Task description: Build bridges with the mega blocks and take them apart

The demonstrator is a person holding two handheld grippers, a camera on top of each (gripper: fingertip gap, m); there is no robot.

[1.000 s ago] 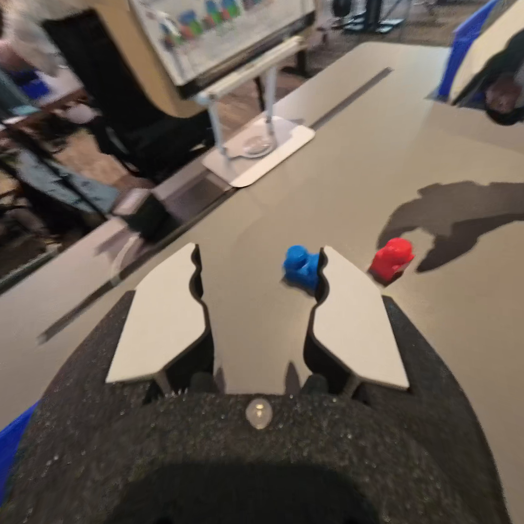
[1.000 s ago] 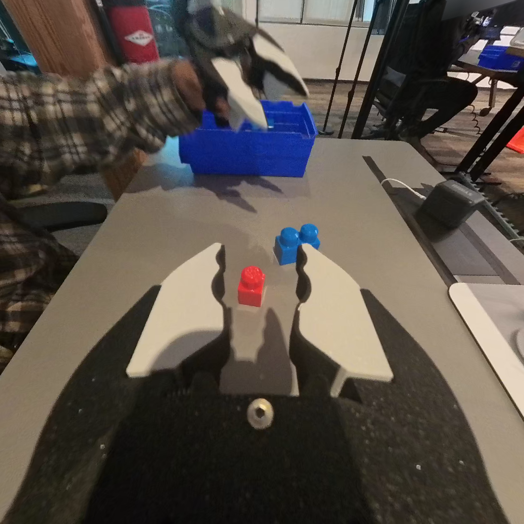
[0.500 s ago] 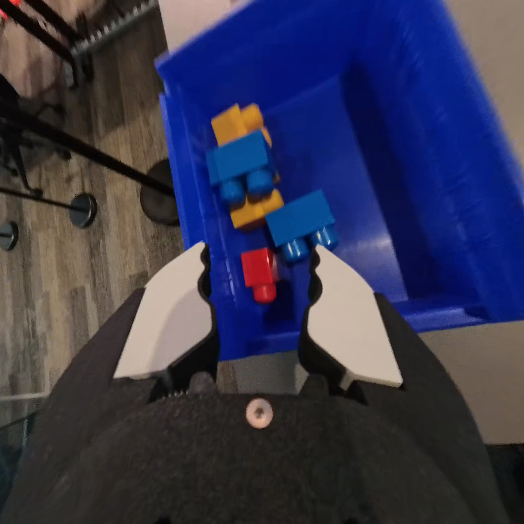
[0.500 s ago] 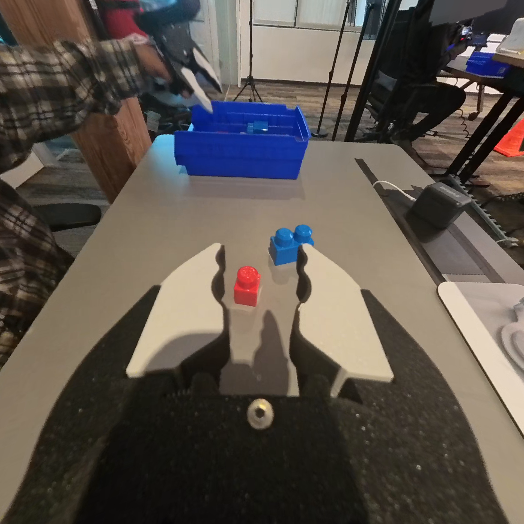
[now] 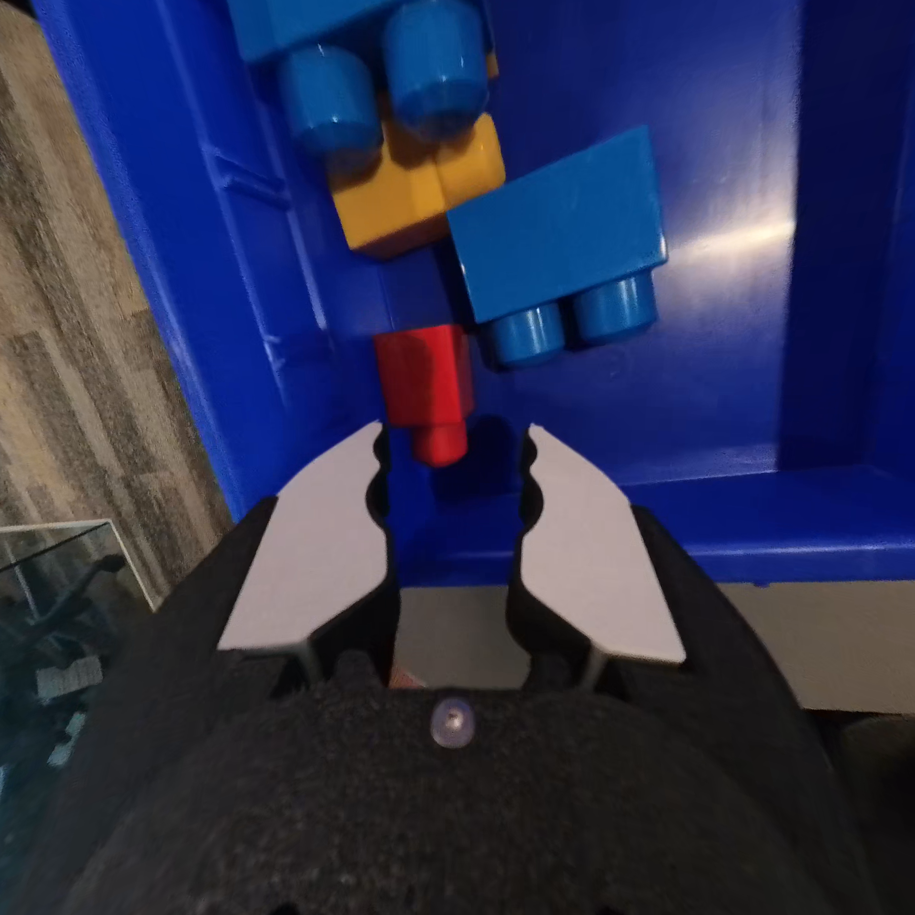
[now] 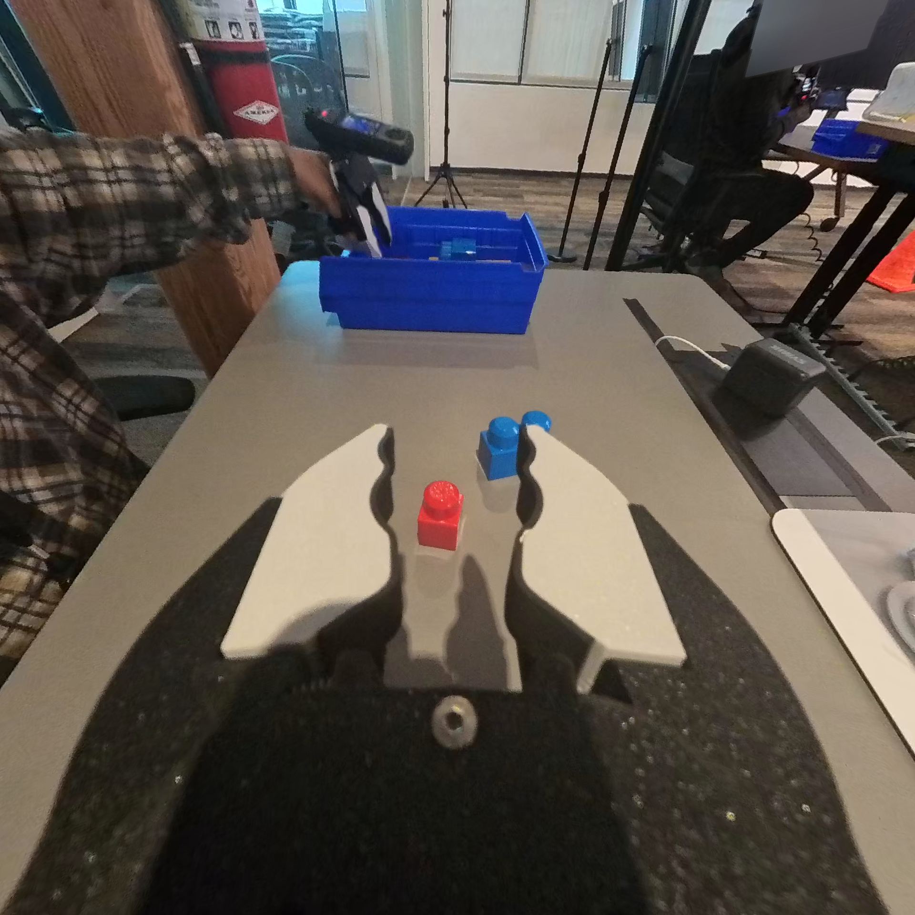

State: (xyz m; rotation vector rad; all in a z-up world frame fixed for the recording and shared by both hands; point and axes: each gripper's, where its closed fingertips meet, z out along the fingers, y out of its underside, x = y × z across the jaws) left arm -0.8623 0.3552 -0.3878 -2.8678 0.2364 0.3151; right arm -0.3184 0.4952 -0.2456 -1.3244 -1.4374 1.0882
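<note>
Approach geometry at the blue bin. The left tool hangs over the bin's near left corner, its fingers spread and holding nothing. Directly ahead of the tips lies a red single-stud block on its side, its stud pointing back toward the tool and just entering the gap, nearer the left finger. The block's long axis runs along the tool's line of sight, so a straight advance would probably bracket its body. A blue two-stud block touches or nearly touches the red block's far right corner; a yellow block and another blue block lie beyond. The right tool hovers low over the grey desk, released and empty, with a second red block upright between its fingers and a blue block just beside the right finger. The left tool is the nearer to the bin's stock.
</note>
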